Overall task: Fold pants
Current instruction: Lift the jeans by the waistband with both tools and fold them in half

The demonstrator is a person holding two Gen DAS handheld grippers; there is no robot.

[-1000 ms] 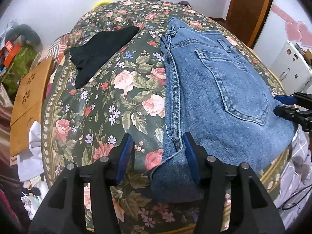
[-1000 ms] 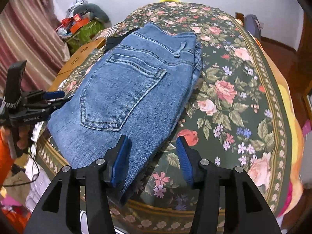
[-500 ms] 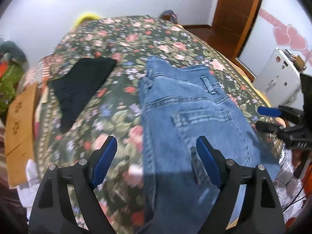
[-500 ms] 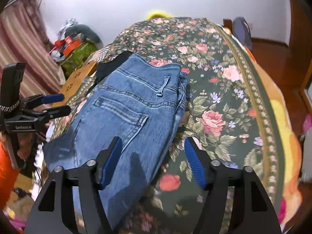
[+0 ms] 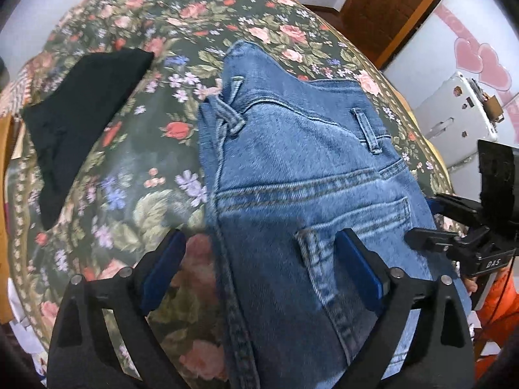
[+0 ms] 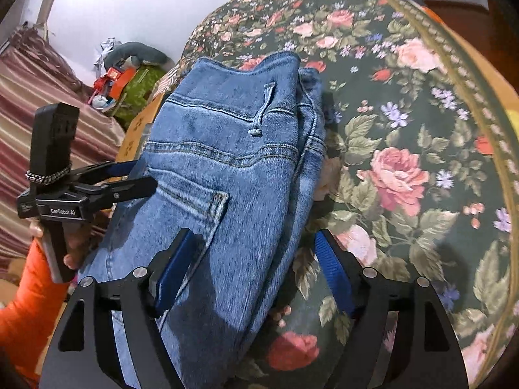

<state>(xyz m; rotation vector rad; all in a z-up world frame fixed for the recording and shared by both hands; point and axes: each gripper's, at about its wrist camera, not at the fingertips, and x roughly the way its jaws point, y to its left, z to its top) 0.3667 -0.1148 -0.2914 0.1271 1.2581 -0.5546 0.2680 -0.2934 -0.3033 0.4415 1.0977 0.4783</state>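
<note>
1. Blue jeans (image 5: 301, 194) lie folded into a thick stack on a bed with a dark floral bedspread (image 5: 136, 168); the top layer shows the waistband, belt loops and a back pocket.
2. The jeans sit toward the near edge of the bed, waistband end pointing away toward the far wall.
3. The left gripper (image 5: 259, 275) hangs above the stack's left edge, pointing steeply down. Its jaws are spreading wide: the left blue pad is over the bedspread, the right one over the back pocket, with denim under the gap but neither pad pressing on it.
4. The right gripper (image 6: 253, 269) hangs above the stack's right edge. Its jaws are also opening; the left pad is over the denim near the pocket corner, the right pad over the flowered cloth, and nothing is pinched.
5. In the right wrist view the left gripper shows from the side at the jeans' far edge, held by a hand (image 6: 69, 253) with an orange sleeve (image 6: 26, 308) below it.
6. A black garment (image 5: 78, 107) lies flat on the bedspread, well apart from the jeans on their left.
7. A light wooden board (image 6: 139, 126) shows past the bed's left edge, and beyond it a pile of clutter (image 6: 126, 74) against the white wall.
8. On the other side stand a wooden door (image 5: 395, 3) and a white appliance (image 5: 454, 116) near a wall with pink hearts (image 5: 480, 61).
</note>
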